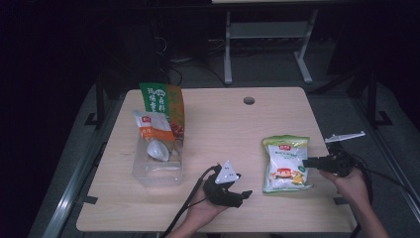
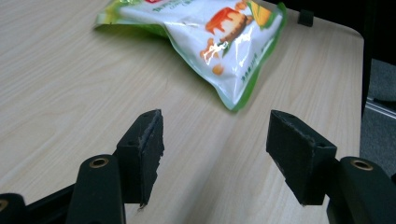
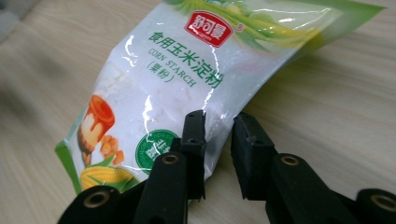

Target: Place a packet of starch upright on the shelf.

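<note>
A white and green bag of corn starch (image 1: 286, 163) lies flat on the wooden table (image 1: 218, 129), right of the middle. My right gripper (image 1: 308, 162) comes in from the right at the bag's right edge. In the right gripper view the bag (image 3: 177, 79) has its edge between the jaws of the right gripper (image 3: 219, 135), which stand narrow with a gap still showing. My left gripper (image 1: 241, 195) rests low near the front edge, left of the bag. The left gripper (image 2: 215, 140) is open and empty, and the bag (image 2: 205, 28) lies ahead of it.
A clear plastic bin (image 1: 158, 171) stands at the left with a white and orange pouch (image 1: 153, 126) leaning in it. A green and orange bag (image 1: 161, 101) stands behind it. A cable hole (image 1: 249, 100) is at the table's far edge.
</note>
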Motion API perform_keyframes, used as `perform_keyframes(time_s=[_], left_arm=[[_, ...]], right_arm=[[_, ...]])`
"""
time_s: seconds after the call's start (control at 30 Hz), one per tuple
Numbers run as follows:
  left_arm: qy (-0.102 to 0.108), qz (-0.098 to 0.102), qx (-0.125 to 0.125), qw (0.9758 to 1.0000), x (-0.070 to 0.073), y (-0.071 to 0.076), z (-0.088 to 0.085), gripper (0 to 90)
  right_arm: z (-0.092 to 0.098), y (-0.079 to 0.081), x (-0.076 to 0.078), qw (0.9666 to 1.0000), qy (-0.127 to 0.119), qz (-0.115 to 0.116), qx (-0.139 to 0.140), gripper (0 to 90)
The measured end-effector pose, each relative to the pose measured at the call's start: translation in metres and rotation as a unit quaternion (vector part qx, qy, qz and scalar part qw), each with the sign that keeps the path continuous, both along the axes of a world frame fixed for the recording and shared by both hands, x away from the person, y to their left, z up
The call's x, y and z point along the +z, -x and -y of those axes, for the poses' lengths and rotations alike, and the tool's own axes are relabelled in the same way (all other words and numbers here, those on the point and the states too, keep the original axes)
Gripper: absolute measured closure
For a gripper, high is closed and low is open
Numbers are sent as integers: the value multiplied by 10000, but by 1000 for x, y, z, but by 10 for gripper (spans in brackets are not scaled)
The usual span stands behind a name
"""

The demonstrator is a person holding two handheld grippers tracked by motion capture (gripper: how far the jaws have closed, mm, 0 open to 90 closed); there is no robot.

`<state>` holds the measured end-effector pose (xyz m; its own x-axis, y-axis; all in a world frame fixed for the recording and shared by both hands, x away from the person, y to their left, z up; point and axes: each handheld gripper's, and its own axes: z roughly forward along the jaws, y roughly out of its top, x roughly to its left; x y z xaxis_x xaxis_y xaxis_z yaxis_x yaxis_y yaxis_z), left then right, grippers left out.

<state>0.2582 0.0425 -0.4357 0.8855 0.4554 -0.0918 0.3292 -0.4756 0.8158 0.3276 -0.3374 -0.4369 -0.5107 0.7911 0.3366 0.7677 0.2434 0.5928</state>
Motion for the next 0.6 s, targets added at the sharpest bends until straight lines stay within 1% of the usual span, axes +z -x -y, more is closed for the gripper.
perform_keyframes(time_s=[0.07, 0.1, 0.2, 0.37, 0.5, 0.53, 0.57, 0.6], left_arm=[[-39, 10, -2, 10000, 1, -1, 0, 359], [-53, 15, -8, 10000, 1, -2, 0, 359], [-10, -16, 21, 10000, 2, -4, 0, 362], [-1, -76, 30, 10000, 0, -8, 4, 371], [-21, -104, 43, 9999, -2, -9, 6, 382], [-15, -127, 53, 9999, -3, -10, 7, 384], [34, -161, 80, 9998, -4, -11, 8, 384], [-24, -168, 65, 9998, -4, -12, 8, 385]], right_arm=[[-1, 3, -1, 10000, -86, -17, 34, 763], [-2, 4, -1, 9999, -84, 6, 61, 774], [-6, 6, 0, 9999, -51, -33, 147, 786], [-18, 9, -1, 9993, -74, -55, 358, 801], [-29, 12, -1, 9989, -114, -77, 453, 805], [-31, 12, -1, 9989, -116, -84, 454, 805], [-34, 14, -1, 9987, -130, -91, 492, 805], [-36, 15, -1, 9985, -128, -118, 526, 804]])
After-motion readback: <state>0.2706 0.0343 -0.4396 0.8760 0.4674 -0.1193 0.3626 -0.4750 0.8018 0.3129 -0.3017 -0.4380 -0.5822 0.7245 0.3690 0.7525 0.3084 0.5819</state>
